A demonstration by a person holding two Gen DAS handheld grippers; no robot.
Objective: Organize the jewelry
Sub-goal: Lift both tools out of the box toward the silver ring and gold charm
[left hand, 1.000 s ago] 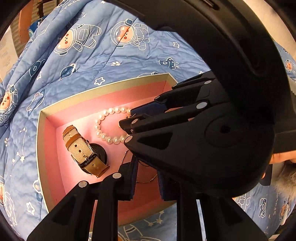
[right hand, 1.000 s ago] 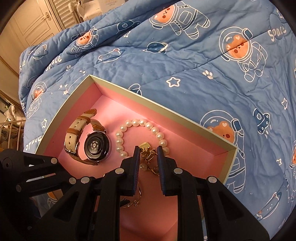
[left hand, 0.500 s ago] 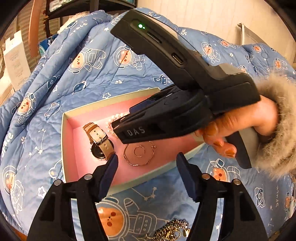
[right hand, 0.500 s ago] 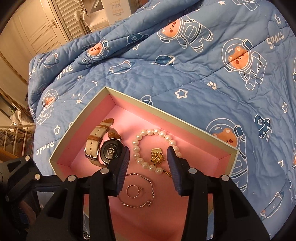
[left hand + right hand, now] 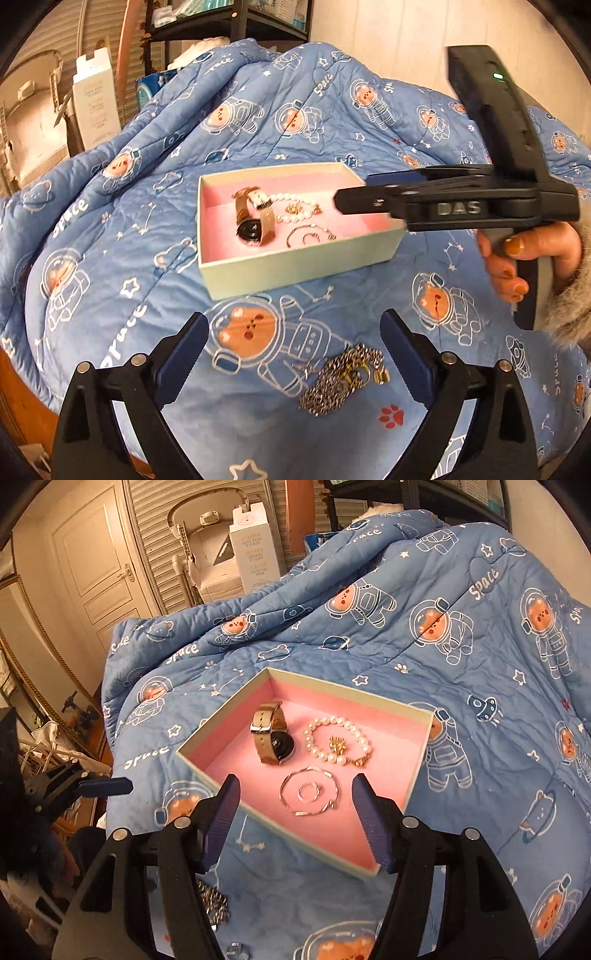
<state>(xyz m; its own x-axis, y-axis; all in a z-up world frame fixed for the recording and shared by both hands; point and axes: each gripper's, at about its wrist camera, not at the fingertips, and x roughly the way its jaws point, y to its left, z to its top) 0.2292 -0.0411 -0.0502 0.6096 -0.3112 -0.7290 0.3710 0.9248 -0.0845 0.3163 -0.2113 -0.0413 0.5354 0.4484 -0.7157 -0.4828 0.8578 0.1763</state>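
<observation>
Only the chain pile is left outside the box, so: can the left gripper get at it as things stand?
Probably yes. The chain pile lies bare on the quilt just ahead of the left gripper, whose jaws stand wide open; the right gripper hovers farther off, over the box.

Now both spread wide and pulled back from box (image 5: pixel 417 775): right gripper (image 5: pixel 295 812) empty, charm (image 5: pixel 338 745) dropped inside pearls (image 5: pixel 334 738), at 12 o'clock.

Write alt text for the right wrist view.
Open right tongs hover over a shallow pink-lined cardboard box on a blue astronaut-bear quilt. Inside lie a tan-strapped black watch, a white pearl bracelet and a thin gold bangle.
</observation>
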